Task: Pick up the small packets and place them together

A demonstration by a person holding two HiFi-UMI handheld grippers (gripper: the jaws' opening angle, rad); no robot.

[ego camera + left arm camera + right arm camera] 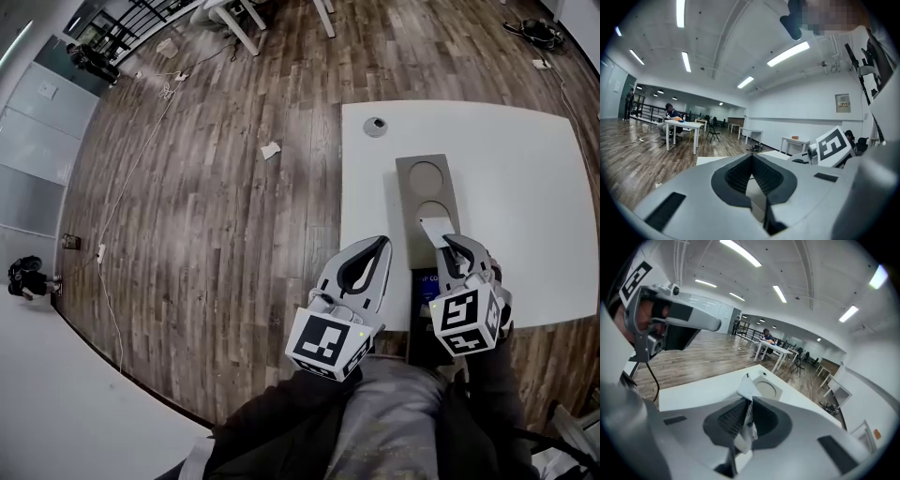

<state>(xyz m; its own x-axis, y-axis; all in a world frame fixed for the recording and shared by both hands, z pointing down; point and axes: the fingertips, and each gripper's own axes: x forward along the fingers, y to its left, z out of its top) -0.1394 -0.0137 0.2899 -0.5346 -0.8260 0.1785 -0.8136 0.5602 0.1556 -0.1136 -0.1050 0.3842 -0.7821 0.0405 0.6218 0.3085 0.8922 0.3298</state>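
Note:
My right gripper (pixel 448 242) is shut on a small white packet (pixel 434 230), held above the near end of a grey tray (pixel 412 169) that has two round recesses. In the right gripper view the packet (pixel 746 392) stands upright between the pads and pokes out past the tips of the gripper (pixel 749 400); the tray (pixel 777 393) lies beyond it. My left gripper (pixel 382 241) hovers beside the right one at the table's left edge. Its jaws (pixel 752 156) meet at the tips and I see nothing between them.
The white table (pixel 525 187) fills the right side, with wood floor to its left. A small round grey thing (pixel 375 127) sits near the table's far left corner. A dark box with blue print (pixel 424 286) lies at the near edge. A paper scrap (pixel 270 150) is on the floor.

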